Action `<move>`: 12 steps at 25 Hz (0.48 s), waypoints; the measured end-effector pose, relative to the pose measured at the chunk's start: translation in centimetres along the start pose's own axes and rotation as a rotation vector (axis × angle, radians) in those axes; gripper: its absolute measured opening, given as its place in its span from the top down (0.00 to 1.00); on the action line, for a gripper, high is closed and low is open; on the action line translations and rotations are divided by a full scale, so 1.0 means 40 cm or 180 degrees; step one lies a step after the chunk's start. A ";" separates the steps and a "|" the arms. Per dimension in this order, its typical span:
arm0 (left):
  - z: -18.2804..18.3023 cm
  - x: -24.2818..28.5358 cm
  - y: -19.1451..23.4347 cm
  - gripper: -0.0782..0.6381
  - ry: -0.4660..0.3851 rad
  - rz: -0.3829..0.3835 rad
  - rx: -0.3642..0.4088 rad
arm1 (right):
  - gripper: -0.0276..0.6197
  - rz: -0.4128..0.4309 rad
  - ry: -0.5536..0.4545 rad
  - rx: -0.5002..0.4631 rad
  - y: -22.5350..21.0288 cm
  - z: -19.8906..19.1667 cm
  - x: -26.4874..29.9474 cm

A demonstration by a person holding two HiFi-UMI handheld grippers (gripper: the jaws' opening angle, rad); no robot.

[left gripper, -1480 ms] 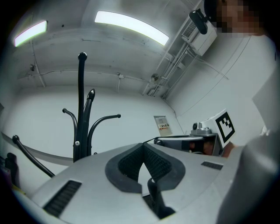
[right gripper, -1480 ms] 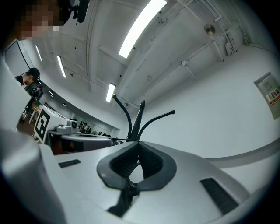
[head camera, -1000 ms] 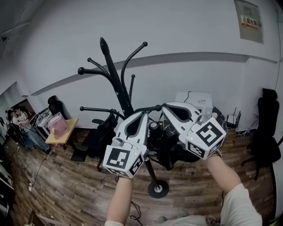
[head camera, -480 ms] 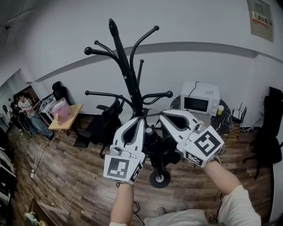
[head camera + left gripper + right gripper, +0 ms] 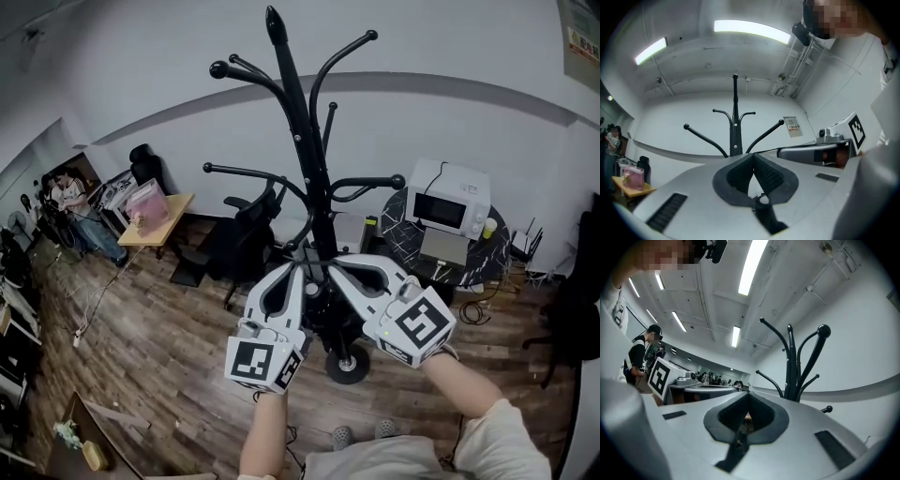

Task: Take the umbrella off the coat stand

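The black coat stand [image 5: 300,141] rises in the middle of the head view, its round base [image 5: 347,364] on the wooden floor. In front of its pole, a black folded umbrella [image 5: 323,314] hangs between my two grippers, clear of the stand's arms. My left gripper [image 5: 305,269] and right gripper [image 5: 336,265] meet tip to tip over it, both shut. In the left gripper view the jaws [image 5: 753,157] are pressed together with a black piece [image 5: 761,211] beneath them, and the stand [image 5: 735,122] is behind. The right gripper [image 5: 747,397] looks the same, with the stand [image 5: 792,366] behind it.
A white microwave [image 5: 459,202] sits on a dark round table [image 5: 412,234] right of the stand. A black office chair [image 5: 246,239] stands left of it, then a small wooden table [image 5: 155,211] with a pink box. People [image 5: 66,192] sit far left.
Both grippers, with the black umbrella between them, have sunk and drawn back from the stand's arms. The stand now sits higher in the head view.
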State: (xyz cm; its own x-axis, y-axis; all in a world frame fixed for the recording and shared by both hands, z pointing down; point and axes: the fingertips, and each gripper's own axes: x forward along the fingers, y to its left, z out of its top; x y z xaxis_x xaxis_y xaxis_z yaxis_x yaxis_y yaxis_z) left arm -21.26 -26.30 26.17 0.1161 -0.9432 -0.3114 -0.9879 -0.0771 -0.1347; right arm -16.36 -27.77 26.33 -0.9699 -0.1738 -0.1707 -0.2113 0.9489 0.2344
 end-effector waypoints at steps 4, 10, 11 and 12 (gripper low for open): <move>-0.055 -0.036 0.028 0.86 0.0114 0.0113 -0.0035 | 0.94 0.0070 0.0029 0.0131 0.036 -0.051 0.024; -0.119 -0.096 0.070 0.86 0.0249 0.0342 -0.0131 | 0.94 0.0214 -0.0003 0.0333 0.105 -0.120 0.052; -0.131 -0.107 0.073 0.86 0.0261 0.0370 -0.0160 | 0.94 0.0252 -0.0033 0.0433 0.111 -0.133 0.054; -0.142 -0.118 0.076 0.86 0.0271 0.0398 -0.0195 | 0.95 0.0288 -0.0060 0.0517 0.119 -0.148 0.055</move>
State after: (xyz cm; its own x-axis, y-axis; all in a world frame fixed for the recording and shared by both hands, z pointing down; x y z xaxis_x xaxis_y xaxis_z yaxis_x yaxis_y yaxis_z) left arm -25.38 -23.90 32.60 -0.0147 -0.9704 -0.2411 -0.9988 0.0254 -0.0413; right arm -20.21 -25.18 32.72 -0.9813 -0.0824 -0.1742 -0.0995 0.9908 0.0922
